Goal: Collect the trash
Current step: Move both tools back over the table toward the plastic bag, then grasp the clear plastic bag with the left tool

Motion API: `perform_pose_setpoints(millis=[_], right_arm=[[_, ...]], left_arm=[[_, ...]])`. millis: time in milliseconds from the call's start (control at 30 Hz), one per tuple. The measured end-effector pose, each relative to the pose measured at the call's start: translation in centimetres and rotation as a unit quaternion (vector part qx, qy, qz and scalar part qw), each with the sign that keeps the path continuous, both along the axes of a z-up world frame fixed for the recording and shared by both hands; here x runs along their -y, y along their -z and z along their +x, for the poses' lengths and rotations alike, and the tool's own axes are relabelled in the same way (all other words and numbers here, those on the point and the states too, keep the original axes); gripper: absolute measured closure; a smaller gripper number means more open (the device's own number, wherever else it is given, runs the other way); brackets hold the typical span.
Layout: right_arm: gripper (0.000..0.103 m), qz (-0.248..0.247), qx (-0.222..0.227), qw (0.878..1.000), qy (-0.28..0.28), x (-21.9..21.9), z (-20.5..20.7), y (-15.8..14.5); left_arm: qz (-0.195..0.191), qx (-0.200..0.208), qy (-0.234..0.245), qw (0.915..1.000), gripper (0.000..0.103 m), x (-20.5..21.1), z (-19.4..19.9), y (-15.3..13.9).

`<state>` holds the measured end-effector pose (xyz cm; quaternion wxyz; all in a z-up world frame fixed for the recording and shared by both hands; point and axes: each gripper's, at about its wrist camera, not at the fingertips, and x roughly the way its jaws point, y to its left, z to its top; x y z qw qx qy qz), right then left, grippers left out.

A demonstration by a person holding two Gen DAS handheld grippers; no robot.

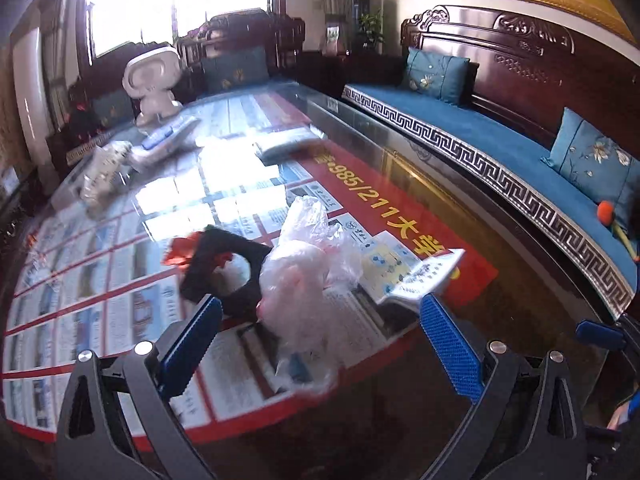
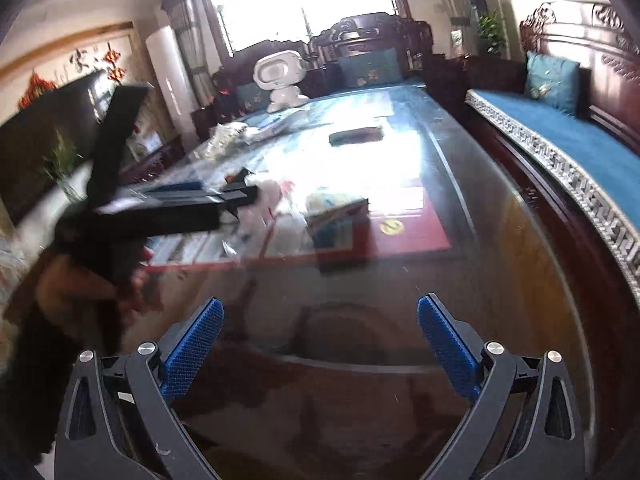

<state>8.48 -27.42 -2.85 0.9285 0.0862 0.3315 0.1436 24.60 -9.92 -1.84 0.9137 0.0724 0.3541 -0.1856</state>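
Observation:
A crumpled clear plastic bag [image 1: 310, 268] lies on the glass table top [image 1: 460, 344], just ahead of my left gripper [image 1: 320, 320]. The left gripper is open and empty, its blue pads either side of the bag's near end. Left of the bag lie a black piece with a round hole [image 1: 224, 268] and a red wrapper [image 1: 182, 250]. An open booklet [image 1: 408, 272] lies right of the bag. My right gripper [image 2: 320, 320] is open and empty above bare glass nearer the table's end. In the right wrist view the left gripper [image 2: 240, 196] reaches the bag [image 2: 276, 196].
A white robot figure [image 1: 154, 84], boxes and packets [image 1: 108, 168] and a flat grey case [image 1: 286, 144] lie farther down the table. A blue-cushioned wooden bench [image 1: 500, 140] runs along the right side. The person's hand [image 2: 132, 276] holds the left gripper.

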Motion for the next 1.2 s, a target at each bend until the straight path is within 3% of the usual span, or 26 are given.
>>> perform_pose_setpoints(millis=[200, 467, 500, 600, 700, 1000, 1200], right_arm=[[0.008, 0.008, -0.013, 1.0, -0.027, 0.4, 4.2, -0.8], [0.008, 0.028, -0.017, 0.999, -0.039, 0.4, 7.5, -0.7], [0.008, 0.027, -0.018, 0.999, -0.04, 0.3, 7.7, -0.6], [0.009, 0.024, -0.023, 0.998, -0.044, 0.1, 8.2, 0.0], [0.009, 0.021, -0.031, 0.998, -0.047, 0.1, 8.8, 0.4], [0.009, -0.015, -0.045, 0.998, -0.041, -0.4, 10.4, 1.4], [0.008, -0.006, -0.062, 0.998, -0.033, -0.9, 12.6, 1.4]], left_arm=[[-0.005, -0.04, 0.007, 0.9991, 0.004, 0.5, 3.1, 2.2], [0.004, -0.057, 0.0, 0.9984, 0.004, 0.4, 5.4, 3.6], [0.004, -0.059, -0.003, 0.9983, 0.007, 0.3, 5.6, 3.8], [0.009, -0.048, -0.012, 0.9987, 0.039, 0.2, 5.8, 3.9], [0.005, -0.05, -0.003, 0.9987, 0.057, 0.1, 5.8, 3.8], [-0.057, -0.061, 0.001, 0.9965, 0.061, -1.9, 5.3, 3.4], [-0.105, -0.063, 0.005, 0.9925, 0.061, -3.9, 4.2, 2.4]])
